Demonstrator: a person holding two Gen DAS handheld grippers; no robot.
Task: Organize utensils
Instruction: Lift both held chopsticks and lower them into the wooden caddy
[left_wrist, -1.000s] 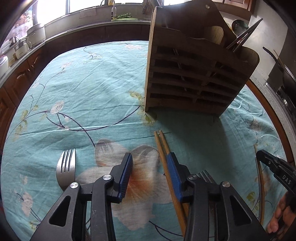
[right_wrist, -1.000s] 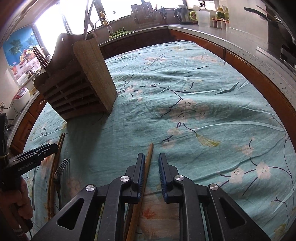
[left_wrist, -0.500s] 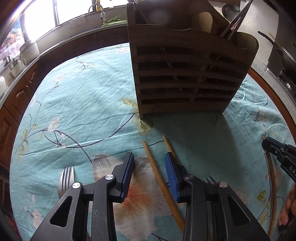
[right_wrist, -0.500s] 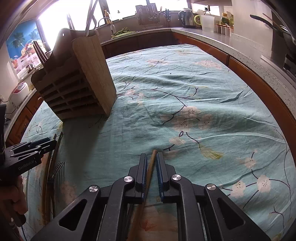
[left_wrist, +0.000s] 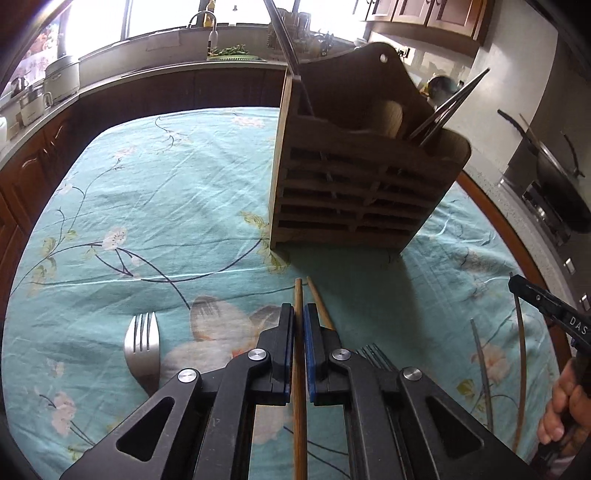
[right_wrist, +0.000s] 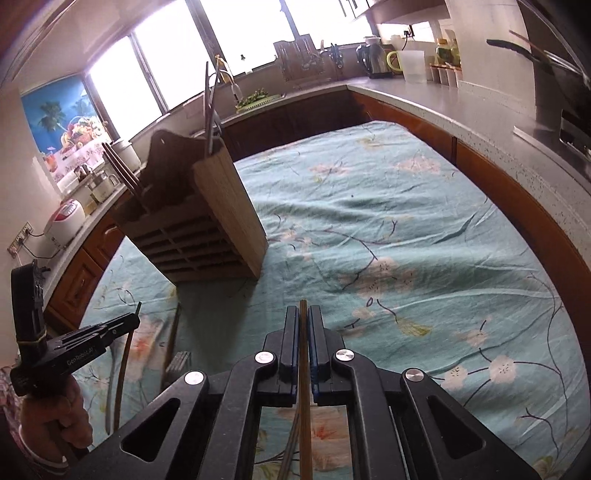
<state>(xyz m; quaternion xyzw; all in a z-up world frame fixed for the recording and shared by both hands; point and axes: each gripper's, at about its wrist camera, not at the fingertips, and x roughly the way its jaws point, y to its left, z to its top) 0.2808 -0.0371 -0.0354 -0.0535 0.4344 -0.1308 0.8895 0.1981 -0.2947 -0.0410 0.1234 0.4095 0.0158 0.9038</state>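
My left gripper (left_wrist: 299, 310) is shut on a wooden chopstick (left_wrist: 298, 291) whose tip pokes out past the fingers. A second chopstick (left_wrist: 317, 301) lies on the cloth just right of it. My right gripper (right_wrist: 303, 314) is shut on another wooden chopstick (right_wrist: 303, 306) and holds it above the table. The wooden utensil holder (left_wrist: 354, 184) stands ahead with metal utensils sticking out; it also shows in the right wrist view (right_wrist: 207, 229). A silver fork (left_wrist: 142, 343) lies left of my left gripper. A second fork (left_wrist: 373, 352) is partly hidden under the left gripper's right finger.
The table wears a teal floral cloth (left_wrist: 147, 206). A thin curved stick (left_wrist: 522, 369) and a metal utensil (left_wrist: 482, 373) lie on the cloth at the right. Kitchen counters ring the table, with a rice cooker (right_wrist: 66, 221) and a kettle (right_wrist: 373, 61).
My left gripper closed from open onto one chopstick of the pair. My right gripper closed on its chopstick and lifted it up from the cloth.
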